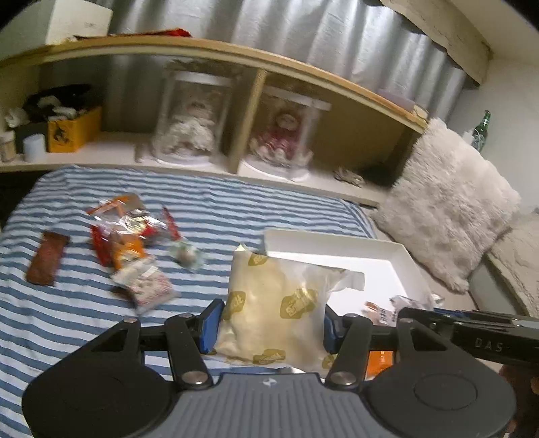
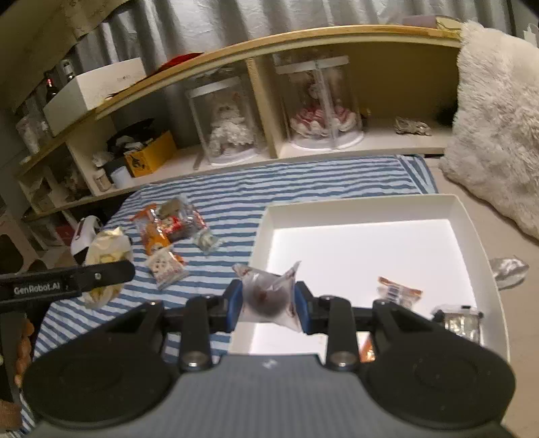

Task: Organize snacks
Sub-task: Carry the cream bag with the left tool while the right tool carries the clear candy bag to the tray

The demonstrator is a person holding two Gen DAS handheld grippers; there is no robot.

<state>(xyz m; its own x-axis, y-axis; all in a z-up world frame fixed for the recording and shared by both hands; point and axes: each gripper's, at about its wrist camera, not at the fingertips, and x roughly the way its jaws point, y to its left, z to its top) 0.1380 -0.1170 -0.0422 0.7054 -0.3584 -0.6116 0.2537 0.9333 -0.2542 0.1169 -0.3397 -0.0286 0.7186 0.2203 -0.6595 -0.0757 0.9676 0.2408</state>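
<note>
Left wrist view shows the left claw (image 1: 271, 325) pinching a soft, light cream bag (image 1: 276, 296) just short of the tray (image 1: 402, 261), while the right claw (image 2: 267, 303) pinches a small, crinkly clear packet (image 2: 267, 294) by its middle over the tray's near edge.

Cream snack bag (image 1: 269, 310) held up, clear pouch (image 2: 269, 296) gripped, white tray (image 2: 370, 209) w/ 3 packets

Bed's got a blue-and-white striped sheet (image 1: 209, 195), backed by a wooden cubby shelf (image 2: 262, 87) holding two dolls in clear domes (image 2: 320, 101). Grey curtain (image 1: 303, 30) behind it, fluffy white pillow (image 1: 448, 202) off to the side, dim indoor lighting.
</note>
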